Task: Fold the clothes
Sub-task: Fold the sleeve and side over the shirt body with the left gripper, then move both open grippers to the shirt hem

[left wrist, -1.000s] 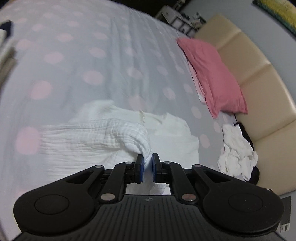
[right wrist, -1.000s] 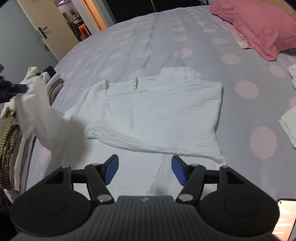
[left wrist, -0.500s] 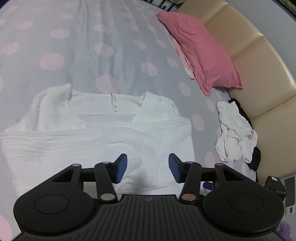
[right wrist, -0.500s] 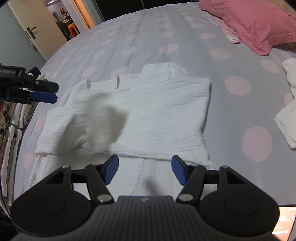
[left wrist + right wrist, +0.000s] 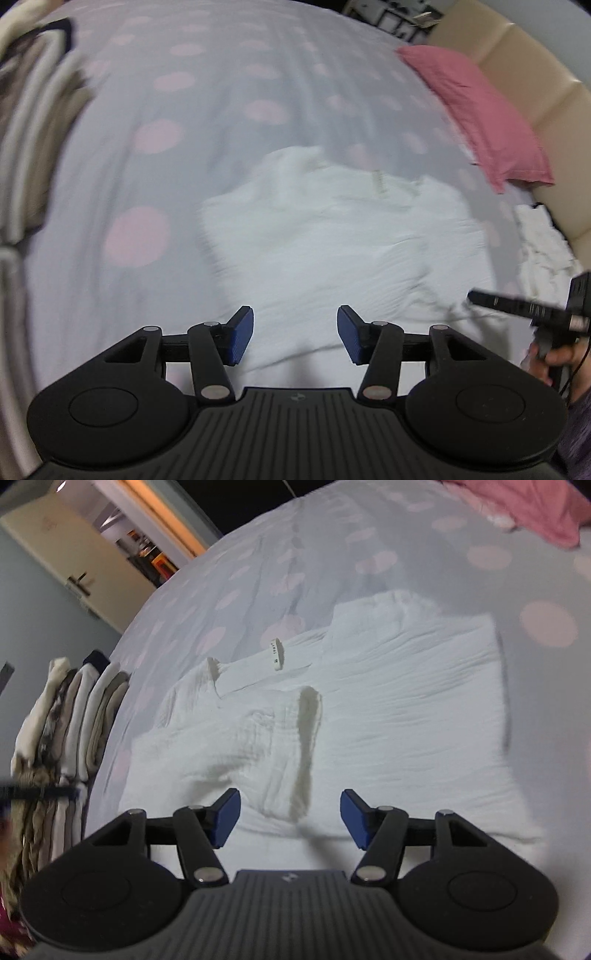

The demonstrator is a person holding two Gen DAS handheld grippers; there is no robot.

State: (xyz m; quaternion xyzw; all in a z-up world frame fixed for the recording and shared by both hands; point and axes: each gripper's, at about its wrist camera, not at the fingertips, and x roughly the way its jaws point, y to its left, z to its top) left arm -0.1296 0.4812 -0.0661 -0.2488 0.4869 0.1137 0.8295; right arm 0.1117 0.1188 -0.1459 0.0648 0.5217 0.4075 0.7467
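While our left gripper (image 5: 294,334) and right gripper (image 5: 290,819) hung spread and empty, the right's jaws having just narrowed slightly, the white garment (image 5: 369,716) lay flat beneath them on the dotted bedsheet (image 5: 155,133). Beyond lay a pink pillow (image 5: 476,110), padded headboard (image 5: 524,62), folded stack (image 5: 74,716) and doorway (image 5: 147,550); the left view was blurred.
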